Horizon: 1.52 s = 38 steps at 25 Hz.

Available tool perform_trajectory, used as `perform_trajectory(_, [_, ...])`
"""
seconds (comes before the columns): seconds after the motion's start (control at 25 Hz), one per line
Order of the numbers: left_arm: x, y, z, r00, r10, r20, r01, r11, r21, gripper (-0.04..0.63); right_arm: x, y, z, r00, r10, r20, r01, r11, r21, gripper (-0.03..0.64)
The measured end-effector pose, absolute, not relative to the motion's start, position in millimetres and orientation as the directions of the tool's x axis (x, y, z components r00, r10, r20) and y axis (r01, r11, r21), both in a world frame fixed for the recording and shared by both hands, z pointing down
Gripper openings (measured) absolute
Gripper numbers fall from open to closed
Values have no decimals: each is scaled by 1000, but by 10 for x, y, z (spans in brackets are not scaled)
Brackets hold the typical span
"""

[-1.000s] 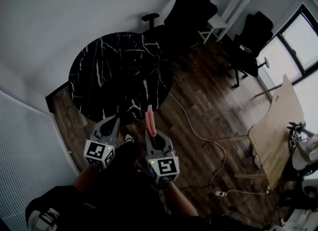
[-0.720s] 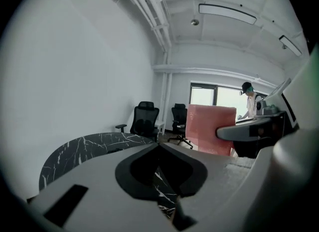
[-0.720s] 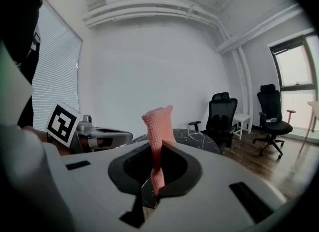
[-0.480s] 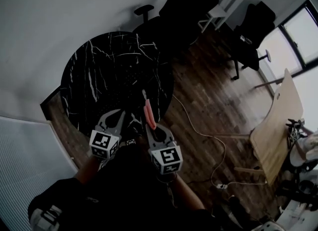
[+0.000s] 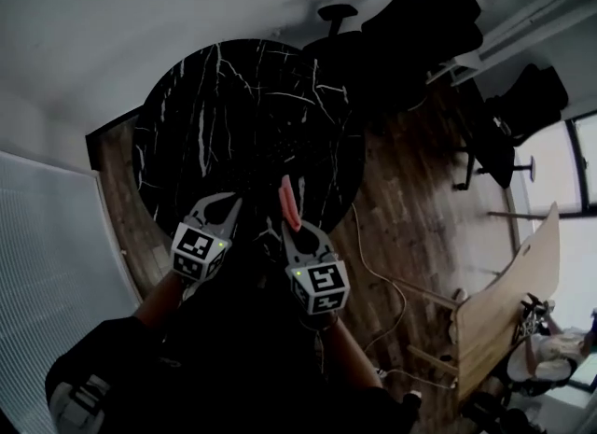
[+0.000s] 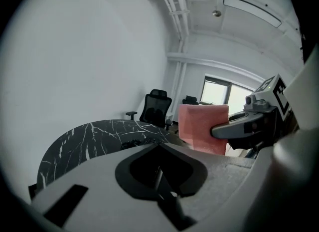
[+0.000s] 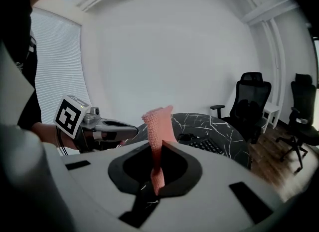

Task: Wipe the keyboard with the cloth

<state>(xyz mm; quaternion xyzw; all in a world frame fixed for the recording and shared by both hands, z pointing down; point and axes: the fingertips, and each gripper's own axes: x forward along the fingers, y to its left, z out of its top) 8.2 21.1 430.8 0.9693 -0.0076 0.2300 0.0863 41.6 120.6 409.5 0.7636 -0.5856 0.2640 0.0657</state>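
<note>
Pink cloth point(image 5: 290, 203) in right claw point(image 5: 295, 230), keyboard point(image 7: 207, 145) on marble table point(image 5: 215, 96)

You have closed in on the round black surface point(image 5: 201, 87). It now fills more of the head view and lies straight ahead of you, not off to the far left. Your left claw point(image 5: 222, 204) and right claw point(image 5: 292, 229) have both come forward over its near edge; a second ago they hung just short of it, above the floor point(image 5: 410, 199). The pink cloth point(image 5: 289, 199) has travelled with the right claw, out over the marble.
</note>
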Motion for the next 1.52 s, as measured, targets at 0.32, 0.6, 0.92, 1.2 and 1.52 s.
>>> perform_trajectory(0.32, [-15,-131,4460,835,-203,511,-316,-937,146,-2,554,719,4389,-114,-863,492,-962,-29,-273,6])
perform_trajectory(0.6, [-207,-270,4600,720,-403,565,-576,-802,161,-2,565,378,4627,-356,-782,512,-926,222,-305,6])
perform_trajectory(0.92, [-578,-206,5026,548,-553,628,-795,-578,184,-2,184,308,5156,-574,-601,556,-818,444,-365,6])
perform_trajectory(1.2, [-1128,-202,5434,460,-572,679,-864,-465,194,-1,-495,312,5468,-700,-465,542,-711,527,-466,6])
perform_trajectory(1.52, [-1759,-198,5744,395,-581,712,-907,-371,200,-2,-1227,186,5843,-758,-373,535,-649,509,-565,6])
